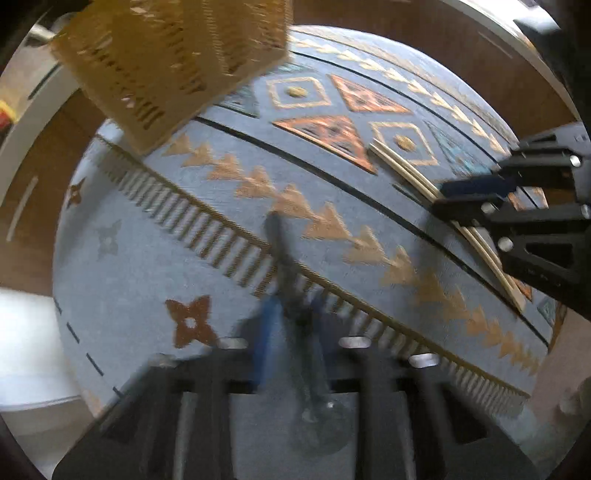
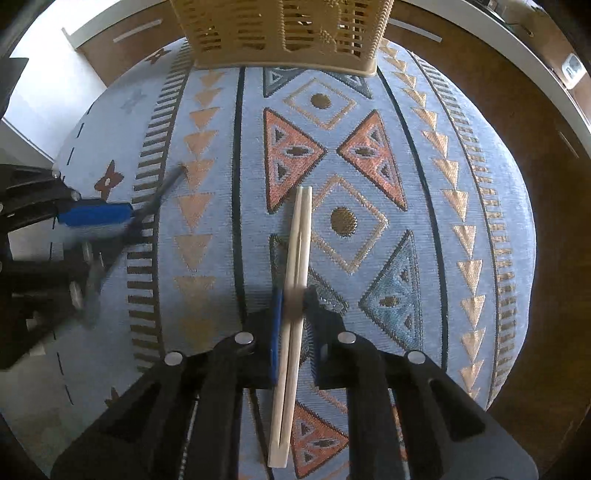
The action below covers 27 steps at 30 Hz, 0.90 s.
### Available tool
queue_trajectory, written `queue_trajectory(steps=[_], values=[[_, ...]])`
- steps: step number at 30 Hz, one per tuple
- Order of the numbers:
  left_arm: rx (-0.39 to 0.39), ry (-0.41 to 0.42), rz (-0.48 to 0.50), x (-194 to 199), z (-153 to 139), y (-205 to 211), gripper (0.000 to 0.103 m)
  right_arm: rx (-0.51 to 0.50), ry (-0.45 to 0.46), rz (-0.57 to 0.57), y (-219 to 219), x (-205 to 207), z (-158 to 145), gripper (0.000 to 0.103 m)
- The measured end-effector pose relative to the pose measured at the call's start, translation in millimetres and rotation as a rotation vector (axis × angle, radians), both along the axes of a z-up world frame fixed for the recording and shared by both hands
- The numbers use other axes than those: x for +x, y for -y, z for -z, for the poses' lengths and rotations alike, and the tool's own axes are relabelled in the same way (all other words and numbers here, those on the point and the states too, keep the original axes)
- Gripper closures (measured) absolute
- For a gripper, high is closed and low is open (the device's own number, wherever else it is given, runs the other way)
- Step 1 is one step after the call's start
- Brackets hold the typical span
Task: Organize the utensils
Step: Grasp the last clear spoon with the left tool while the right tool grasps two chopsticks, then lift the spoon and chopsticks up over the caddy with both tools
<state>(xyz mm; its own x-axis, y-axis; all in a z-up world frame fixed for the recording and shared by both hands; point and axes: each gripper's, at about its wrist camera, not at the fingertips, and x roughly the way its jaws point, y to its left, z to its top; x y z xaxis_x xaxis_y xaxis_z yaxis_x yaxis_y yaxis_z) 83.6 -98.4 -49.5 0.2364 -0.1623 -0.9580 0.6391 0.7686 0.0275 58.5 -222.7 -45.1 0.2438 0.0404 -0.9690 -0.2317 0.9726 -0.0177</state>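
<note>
A tan slotted utensil basket (image 1: 173, 62) stands at the far side of the patterned blue cloth; it also shows in the right wrist view (image 2: 284, 33). My left gripper (image 1: 288, 314) is shut on a dark spoon (image 1: 284, 266), handle pointing forward, bowl back near the camera; the spoon also shows in the right wrist view (image 2: 147, 210). My right gripper (image 2: 293, 299) is shut on a pair of pale wooden chopsticks (image 2: 299, 236) lying along the cloth. The left wrist view shows it (image 1: 469, 195) with the chopsticks (image 1: 406, 166).
The blue cloth (image 2: 424, 184) with orange and teal triangles covers a round table. Brown floor (image 2: 546, 258) and white furniture edges (image 2: 517, 48) surround it.
</note>
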Motion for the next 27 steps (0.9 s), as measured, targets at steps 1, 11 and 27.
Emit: queue_trajectory(steps=[1, 11, 27], values=[[-0.028, -0.003, -0.018, 0.8, -1.1, -4.6, 0.093, 0.001, 0.008, -0.007, 0.1, -0.8, -0.3, 0.093], [-0.325, 0.142, -0.153, -9.5, -33.9, -51.7, 0.093, 0.15, 0.19, -0.01, 21.0, -49.1, -28.6, 0.093], [-0.766, 0.604, -0.408, -8.4, -139.8, -111.1, 0.093, 0.678, 0.697, -0.052, 33.8, -92.5, -112.9, 0.093]])
